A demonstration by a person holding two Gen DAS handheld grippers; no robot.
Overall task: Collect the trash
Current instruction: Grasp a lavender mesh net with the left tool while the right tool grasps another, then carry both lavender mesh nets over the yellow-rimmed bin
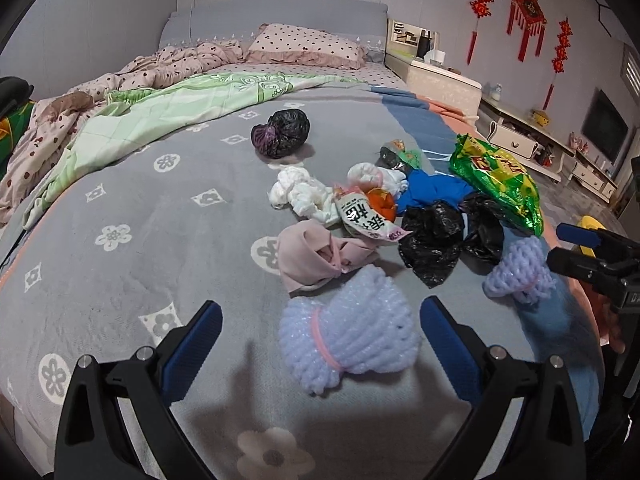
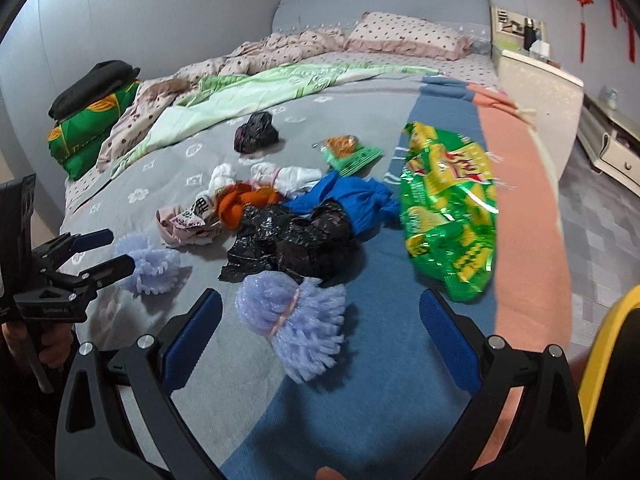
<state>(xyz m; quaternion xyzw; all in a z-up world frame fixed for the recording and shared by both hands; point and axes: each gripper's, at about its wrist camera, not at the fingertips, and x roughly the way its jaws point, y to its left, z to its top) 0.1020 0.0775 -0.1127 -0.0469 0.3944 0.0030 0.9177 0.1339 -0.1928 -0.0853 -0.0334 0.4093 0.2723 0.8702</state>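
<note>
Trash lies heaped on the grey flowered blanket [image 1: 120, 208]. My left gripper [image 1: 320, 316] is open, its blue pads on either side of a lilac foam net [image 1: 348, 332] tied with a pink band. The same gripper [image 2: 120, 250] and net [image 2: 156, 264] show at the left of the right wrist view. My right gripper [image 2: 320, 308] is open around a second lilac foam net [image 2: 300, 320]; from the left wrist this gripper [image 1: 564, 246] hovers beside that net [image 1: 516, 272]. Beyond lie black plastic bags [image 1: 436, 240], a green chip bag [image 2: 448, 208], a blue wad [image 2: 352, 200] and pink crumpled material [image 1: 316, 260].
A dark balled bag [image 1: 282, 134] sits alone further up the bed. White wads [image 1: 300, 192], an orange scrap [image 2: 244, 202] and a small green wrapper [image 2: 348, 154] lie in the heap. Folded bedding [image 2: 92, 128] is stacked far left. Something yellow [image 2: 612, 360] is at the bed's right edge.
</note>
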